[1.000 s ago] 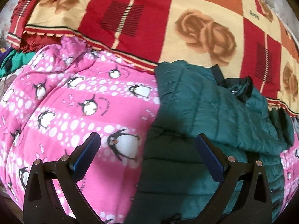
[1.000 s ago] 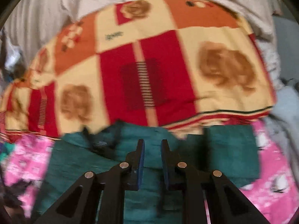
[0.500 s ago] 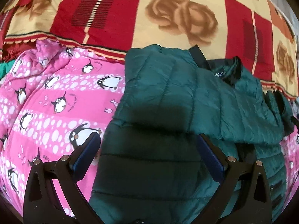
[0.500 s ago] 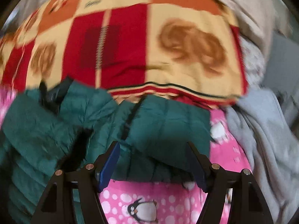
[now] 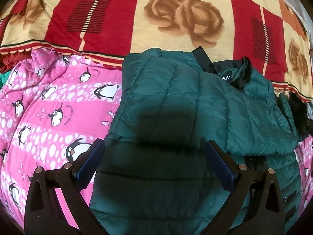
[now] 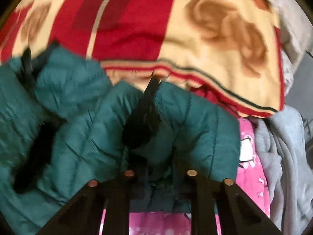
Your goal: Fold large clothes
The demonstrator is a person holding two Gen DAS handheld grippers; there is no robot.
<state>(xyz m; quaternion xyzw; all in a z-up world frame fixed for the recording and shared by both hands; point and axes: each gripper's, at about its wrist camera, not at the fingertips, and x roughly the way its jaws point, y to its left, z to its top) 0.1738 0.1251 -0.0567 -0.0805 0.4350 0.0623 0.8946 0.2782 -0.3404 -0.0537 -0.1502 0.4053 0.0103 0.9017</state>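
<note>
The green jacket lies on the pink sheet, partly folded, one quilted panel laid over the rest; its collar with a black lining and a label sits toward the far edge of the sheet, touching the hem of the red blanket; the blanket, red and cream with brown roses, covers everything beyond that edge.

The left gripper hovers over the near part of the jacket, jaws wide apart, nothing between them; one blue pad hangs over the line where jacket meets sheet, the other over green fabric; a dark shadow falls on the jacket between them.

In the right wrist view the picture is blurred; the right gripper is pushed into the jacket at its right-hand side, the fabric bunched up over the fingertips, which are hidden; the arms stand close together and green cloth fills the gap, so the tongs appear clamped on the jacket; a black lining flap sticks up just ahead of them.

A grey cloth lies heaped beside the right edge of the sheet, near the jacket's sleeve.
</note>
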